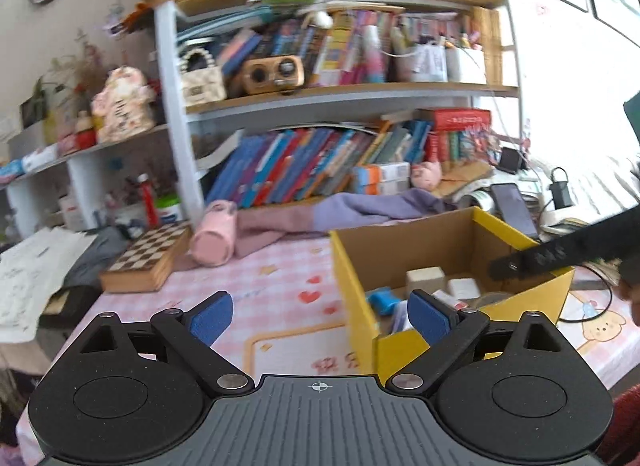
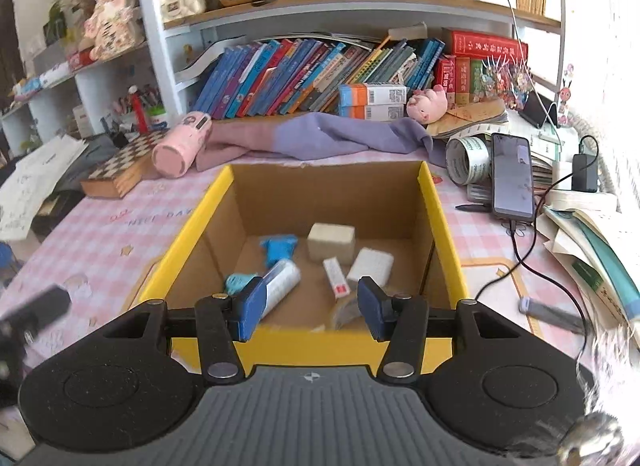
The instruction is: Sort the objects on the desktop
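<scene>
Both tongs empty over the table; sorting box part-filled.

Left to right: chess box (image 2: 120, 169) and pink bottle (image 2: 182, 147) lie at the far left, near each other and well apart from the yellow box (image 2: 440, 209). Left tongs (image 1: 320, 316) stand wide, nothing between the pads, just left of the box wall. Right tongs (image 2: 310, 312) are about half open, empty, at the box's near rim. Inside: blue pieces, a tube, a beige block (image 2: 331, 242), white items. To the right, tape roll (image 2: 468, 159), phone (image 2: 513, 177) and a grey pen-like piece (image 2: 554, 312) remain on the table. Judged step: between drops, choosing the next item. Next move calls for reaching to a loose item outside the box.
</scene>
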